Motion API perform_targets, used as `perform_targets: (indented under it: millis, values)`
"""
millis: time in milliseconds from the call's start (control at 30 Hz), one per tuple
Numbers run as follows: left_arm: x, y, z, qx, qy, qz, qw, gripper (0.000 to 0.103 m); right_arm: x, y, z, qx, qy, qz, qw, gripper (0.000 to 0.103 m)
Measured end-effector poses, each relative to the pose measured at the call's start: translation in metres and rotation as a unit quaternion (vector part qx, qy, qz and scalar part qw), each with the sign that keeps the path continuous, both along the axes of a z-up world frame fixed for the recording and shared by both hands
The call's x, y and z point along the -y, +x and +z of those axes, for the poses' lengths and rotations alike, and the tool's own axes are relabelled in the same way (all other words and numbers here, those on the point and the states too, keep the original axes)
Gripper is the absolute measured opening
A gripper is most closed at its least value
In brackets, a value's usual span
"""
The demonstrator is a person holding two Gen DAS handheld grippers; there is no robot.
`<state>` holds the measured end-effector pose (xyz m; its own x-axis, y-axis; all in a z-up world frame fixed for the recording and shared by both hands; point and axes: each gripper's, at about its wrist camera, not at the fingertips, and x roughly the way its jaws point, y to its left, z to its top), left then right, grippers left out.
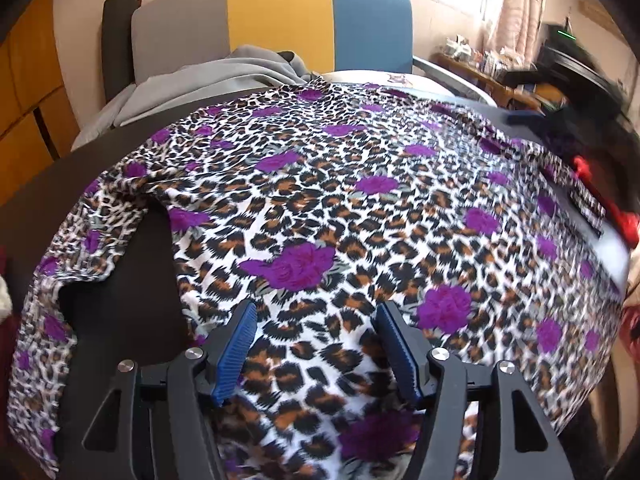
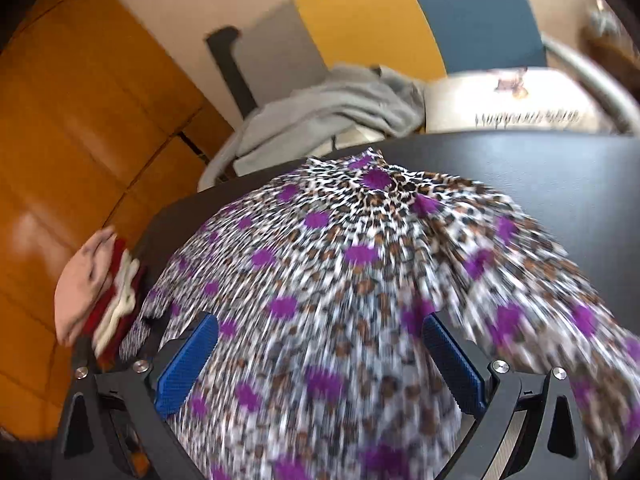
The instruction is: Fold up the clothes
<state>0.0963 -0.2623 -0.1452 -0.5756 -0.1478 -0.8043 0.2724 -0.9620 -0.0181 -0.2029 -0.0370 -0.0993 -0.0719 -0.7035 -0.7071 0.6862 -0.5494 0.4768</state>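
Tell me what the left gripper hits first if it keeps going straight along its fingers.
Most likely the leopard-print garment spread on the dark table; the open left gripper points down onto it.

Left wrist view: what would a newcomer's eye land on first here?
The leopard-print garment with purple roses, spread flat across most of the dark table. Behind it a grey hoodie slumps on a chair with a grey, yellow and blue back.

A: Right wrist view: the blouse [image 2: 360, 280] is smeared by motion blur; its print cannot be read clearly.

B: Left wrist view: a dark, blurred shape [image 1: 592, 92] at the right edge, unidentifiable. The blouse's hem runs off the bottom edge.
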Motion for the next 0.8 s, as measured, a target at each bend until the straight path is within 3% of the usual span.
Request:
perform_targets:
  millis: [100,267,300,467,633,733,800]
  values:
    - [0.016,0.004,0.001,0.011,0.012,0.014,0.9998,0.069,0.03,-0.034,-0.029,0.013,0.048,-0.028,0.998,0.103]
    - [0.037,-0.012,0.014,0.019,0.062,0.027,0.9976,0.064,0.017,-0.059,-0.049,0.002,0.012,-0.06,0.998,0.103]
    - [0.038,-0.02,0.022,0.002,0.067,0.022,0.9975,0.064,0.014,-0.06,-0.049,-0.001,0.001,-0.061,0.998,0.103]
    - [0.068,-0.103,0.071,-0.101,0.023,0.011,0.9945,0.065,0.011,-0.048,-0.034,-0.016,-0.024,-0.069,0.997,0.103]
    - [0.113,-0.183,0.041,-0.076,0.007,0.063,0.9951,0.064,0.05,-0.042,-0.009,-0.029,-0.06,-0.029,0.997,0.103]
    - [0.136,-0.186,0.014,-0.051,0.009,0.101,0.9935,0.064,0.074,-0.052,-0.017,-0.065,-0.01,-0.045,0.997,0.103]
    - [0.151,-0.183,-0.004,-0.037,0.011,0.122,0.9917,0.067,0.077,-0.064,-0.036,-0.057,0.025,-0.065,0.996,0.103]
